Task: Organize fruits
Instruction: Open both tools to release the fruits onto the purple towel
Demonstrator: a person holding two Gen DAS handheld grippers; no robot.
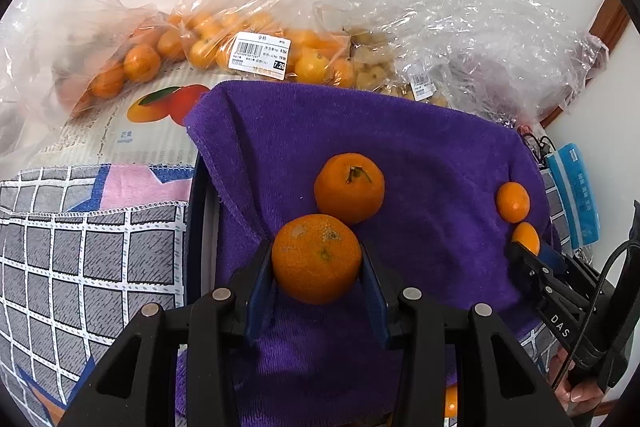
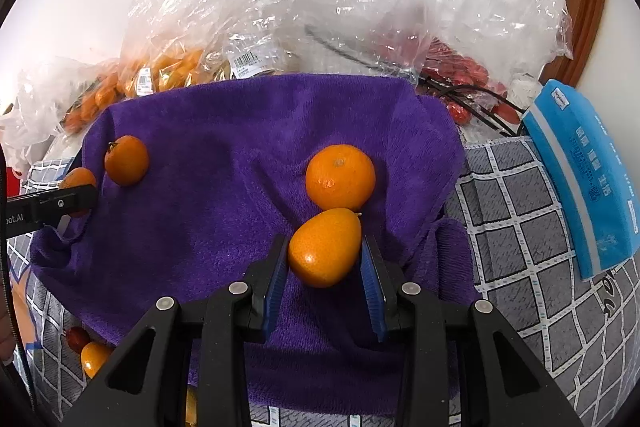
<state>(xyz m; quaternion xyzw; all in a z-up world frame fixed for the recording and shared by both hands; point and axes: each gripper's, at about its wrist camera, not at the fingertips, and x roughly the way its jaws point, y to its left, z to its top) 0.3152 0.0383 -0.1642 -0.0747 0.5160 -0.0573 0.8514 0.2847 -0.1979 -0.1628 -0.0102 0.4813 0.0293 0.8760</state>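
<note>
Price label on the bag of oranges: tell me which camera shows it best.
The left wrist view: the price label faces the camera, barcode and printed price readable. The right wrist view shows only small, blurred labels far off.

Both the left gripper (image 1: 317,263) and the right gripper (image 2: 325,259) have angular black plastic frames with triangular cut-outs, round silver screw heads, and ribbed blue pads lining each finger. White lettering marks their sides; a black cable trails behind the right one.

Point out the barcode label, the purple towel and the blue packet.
barcode label (image 1: 260,55), left wrist view, white face.
purple towel (image 2: 224,187), right wrist view, bare middle.
blue packet (image 2: 588,183), right wrist view, printed front.
</note>
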